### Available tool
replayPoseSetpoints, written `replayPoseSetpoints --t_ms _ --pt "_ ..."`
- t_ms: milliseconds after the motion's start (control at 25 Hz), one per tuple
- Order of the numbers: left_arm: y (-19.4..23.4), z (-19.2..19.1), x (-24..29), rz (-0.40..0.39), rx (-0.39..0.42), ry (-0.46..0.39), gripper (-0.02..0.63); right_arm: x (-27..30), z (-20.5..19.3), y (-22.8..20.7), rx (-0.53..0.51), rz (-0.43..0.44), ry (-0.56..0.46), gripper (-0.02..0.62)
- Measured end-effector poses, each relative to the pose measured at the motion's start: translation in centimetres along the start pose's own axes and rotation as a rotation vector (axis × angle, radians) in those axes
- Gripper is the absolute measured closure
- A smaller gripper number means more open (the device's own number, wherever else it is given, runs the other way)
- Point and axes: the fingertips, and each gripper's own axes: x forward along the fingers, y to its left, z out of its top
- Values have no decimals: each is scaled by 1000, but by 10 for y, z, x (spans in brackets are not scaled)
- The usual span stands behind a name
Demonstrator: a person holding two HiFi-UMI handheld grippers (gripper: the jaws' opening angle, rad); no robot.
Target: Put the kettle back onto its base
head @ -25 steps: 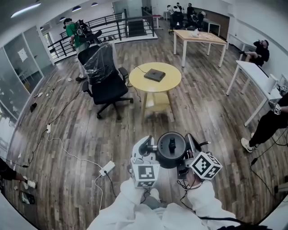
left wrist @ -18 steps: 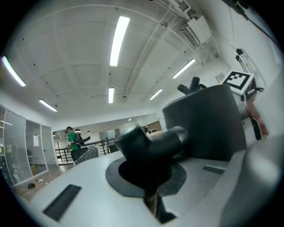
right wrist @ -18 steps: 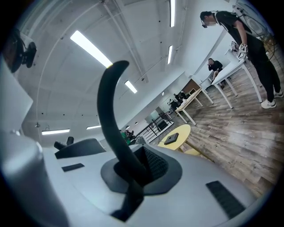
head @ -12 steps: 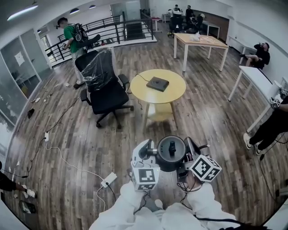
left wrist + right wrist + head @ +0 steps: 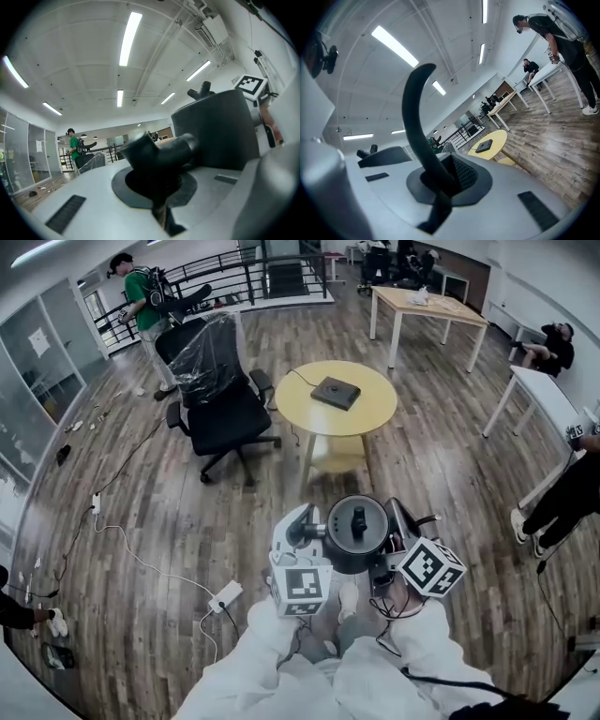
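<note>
Overhead, the kettle (image 5: 356, 532) hangs between both grippers; only their own views show the left gripper (image 5: 157, 161) clamping its spout (image 5: 164, 149), the right gripper (image 5: 436, 180) its handle (image 5: 414, 117).

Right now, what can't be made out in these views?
Kettle underside: head view, hidden by its own body.
Water inside: all views, lid closed.
Base connector: head view and right gripper view, too small.

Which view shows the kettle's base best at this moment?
The head view: the base lies whole on the round yellow table. The right gripper view shows it small and distant; the left gripper view does not show it.
</note>
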Motion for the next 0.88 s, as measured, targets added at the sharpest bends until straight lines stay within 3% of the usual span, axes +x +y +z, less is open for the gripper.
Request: replayPoseSetpoints --t_ms 240,880 --pt "14 -5 40 31 -1 8 609 46 6 -14 8 25 25 586" --pt "34 3 216 53 8 14 609 197 75 -90 9 56 46 586"
